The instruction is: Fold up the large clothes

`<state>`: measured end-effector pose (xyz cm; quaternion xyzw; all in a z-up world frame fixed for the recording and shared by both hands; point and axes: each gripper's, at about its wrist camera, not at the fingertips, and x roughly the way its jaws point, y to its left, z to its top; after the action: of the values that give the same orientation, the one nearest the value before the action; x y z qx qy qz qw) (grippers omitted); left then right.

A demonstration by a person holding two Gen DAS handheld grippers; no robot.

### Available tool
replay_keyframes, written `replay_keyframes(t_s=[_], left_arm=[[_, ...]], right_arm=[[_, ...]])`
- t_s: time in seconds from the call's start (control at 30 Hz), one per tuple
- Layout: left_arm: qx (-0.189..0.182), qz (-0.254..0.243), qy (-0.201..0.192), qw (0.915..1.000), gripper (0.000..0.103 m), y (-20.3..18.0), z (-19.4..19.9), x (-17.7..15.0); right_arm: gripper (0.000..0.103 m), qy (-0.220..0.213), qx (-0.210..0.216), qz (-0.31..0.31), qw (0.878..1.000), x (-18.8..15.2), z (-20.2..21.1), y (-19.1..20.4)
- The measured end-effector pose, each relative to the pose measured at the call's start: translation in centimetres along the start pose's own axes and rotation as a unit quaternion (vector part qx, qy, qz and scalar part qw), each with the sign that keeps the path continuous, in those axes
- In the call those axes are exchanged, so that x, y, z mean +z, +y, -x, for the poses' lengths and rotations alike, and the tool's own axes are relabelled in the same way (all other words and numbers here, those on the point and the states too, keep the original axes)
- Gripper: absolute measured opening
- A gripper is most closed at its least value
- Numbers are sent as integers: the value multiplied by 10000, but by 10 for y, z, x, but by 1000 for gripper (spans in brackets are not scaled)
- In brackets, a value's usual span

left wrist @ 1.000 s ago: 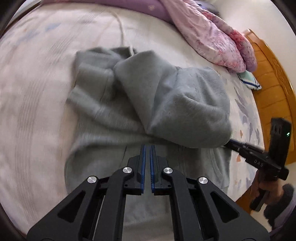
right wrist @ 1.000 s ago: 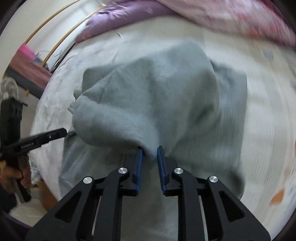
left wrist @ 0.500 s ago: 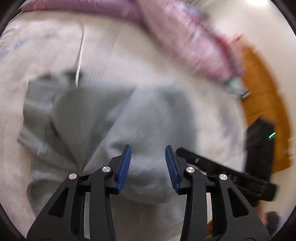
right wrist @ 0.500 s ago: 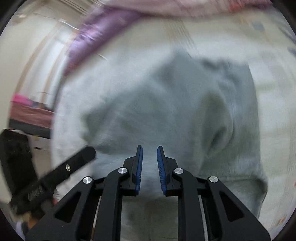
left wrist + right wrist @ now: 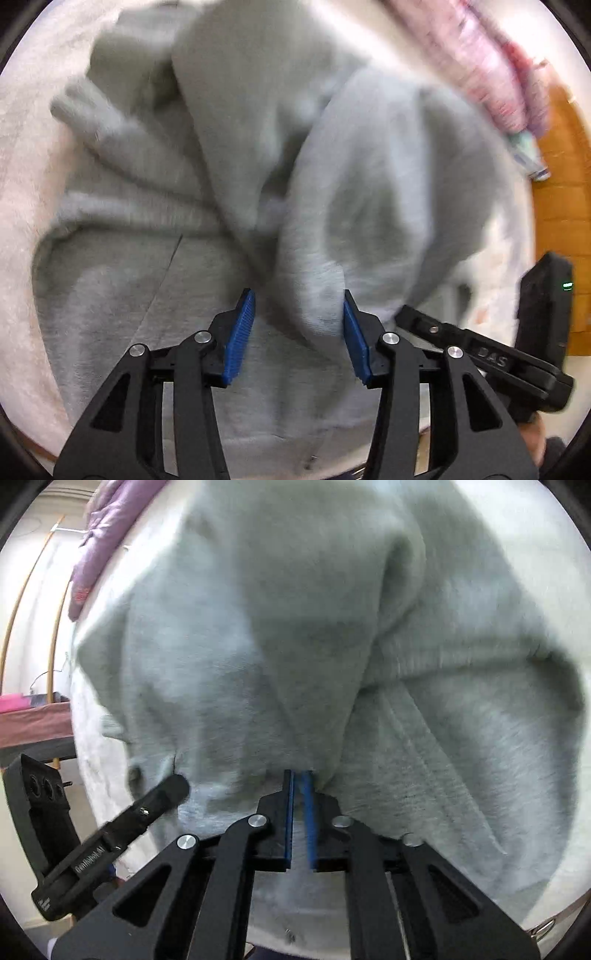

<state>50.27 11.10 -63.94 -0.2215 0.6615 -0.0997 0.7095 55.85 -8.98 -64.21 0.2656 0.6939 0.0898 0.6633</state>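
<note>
A home bedroom is shown. A bed [image 5: 14, 192] with a pale sheet is seen, a pink floral quilt [image 5: 491, 70] and a purple quilt [image 5: 99, 535] are heaped along its far side, and a wooden bed frame [image 5: 561, 206] is seen at its edge.

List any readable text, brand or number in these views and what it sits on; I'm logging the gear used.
"DAS" – partly legible, on the side of the right gripper seen from the left wrist view.
"GenRobot.AI" – blurred, my best reading, on the side of the left gripper seen from the right wrist view.
Small white print below that on the same body: too small to read.
Grey sweatshirt: no print visible.
</note>
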Motion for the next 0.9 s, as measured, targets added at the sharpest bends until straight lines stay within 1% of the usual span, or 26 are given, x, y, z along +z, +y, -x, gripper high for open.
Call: replay_keyframes(t_s=[0.07, 0.1, 0.17, 0.2, 0.23, 0.27, 0.3, 0.33, 0.37, 0.4, 0.43, 0.47, 0.53, 0.57, 0.6, 0.63, 0.67, 0.73, 0.77, 0.8, 0.83, 0.9], left_arm=[[-183, -41, -276, 9994, 49, -1, 30, 11], [-309, 52, -402, 9987, 50, 2, 43, 20], [-478, 298, -658, 9962, 57, 9, 63, 40], [-508, 416, -819, 9945, 57, 12, 74, 53], [-467, 487, -927, 9934, 61, 15, 80, 64], [-372, 572, -1003, 9926, 63, 18, 87, 77], [-370, 717, -1094, 9907, 63, 22, 90, 96], [-416, 840, -1113, 9894, 64, 26, 90, 107], [-348, 990, -1071, 9887, 65, 29, 87, 124], [-211, 1037, -938, 9900, 66, 31, 81, 143], [-98, 1044, -816, 9911, 66, 31, 74, 156], [-60, 1136, -661, 9913, 66, 33, 63, 172], [-325, 1408, -393, 9887, 66, 38, 43, 191], [-331, 1554, -226, 9870, 66, 41, 31, 203], [-144, 1676, -85, 9857, 66, 41, 21, 213], [-82, 1680, -17, 9858, 67, 39, 18, 219], [7, 1627, 76, 9866, 71, 37, 11, 228], [372, 1606, 237, 9860, 72, 38, -2, 239], [475, 1645, 335, 9847, 72, 40, -10, 243], [507, 1745, 470, 9822, 72, 44, -18, 246], [509, 1846, 524, 9801, 72, 46, -22, 248], [462, 1985, 550, 9775, 72, 52, -26, 252]], right_arm=[[10, -205, 151, 63, 9997, 10, 28, 10], [12, -305, 184, 61, 9993, 17, 40, 14], [23, -526, 245, 23, 9983, 35, 63, 21], [27, -657, 272, 16, 9975, 50, 74, 25], [34, -809, 305, -41, 9962, 66, 85, 27], [44, -884, 326, -94, 9955, 79, 91, 28], [46, -962, 349, -136, 9947, 95, 96, 29], [47, -1059, 351, -176, 9936, 111, 99, 29], [47, -1043, 328, -207, 9938, 122, 96, 30], [47, -943, 319, -316, 9945, 138, 91, 32], [47, -906, 403, -478, 9939, 152, 86, 34], [48, -846, 454, -545, 9939, 160, 83, 29], [48, -639, 371, -860, 9936, 182, 73, 22], [48, -598, 368, -922, 9933, 187, 66, 24], [48, -492, 314, -964, 9936, 198, 60, 25], [49, -472, 263, -1068, 9928, 207, 55, 25], [49, -443, 216, -1114, 9925, 210, 53, 22], [51, -291, 168, -1175, 9925, 225, 42, 19], [51, -175, 118, -1205, 9925, 233, 36, 18], [51, -32, 124, -1304, 9914, 237, 27, 15], [51, 47, 181, -1417, 9897, 239, 21, 12], [51, 158, 219, -1493, 9884, 243, 11, 8]])
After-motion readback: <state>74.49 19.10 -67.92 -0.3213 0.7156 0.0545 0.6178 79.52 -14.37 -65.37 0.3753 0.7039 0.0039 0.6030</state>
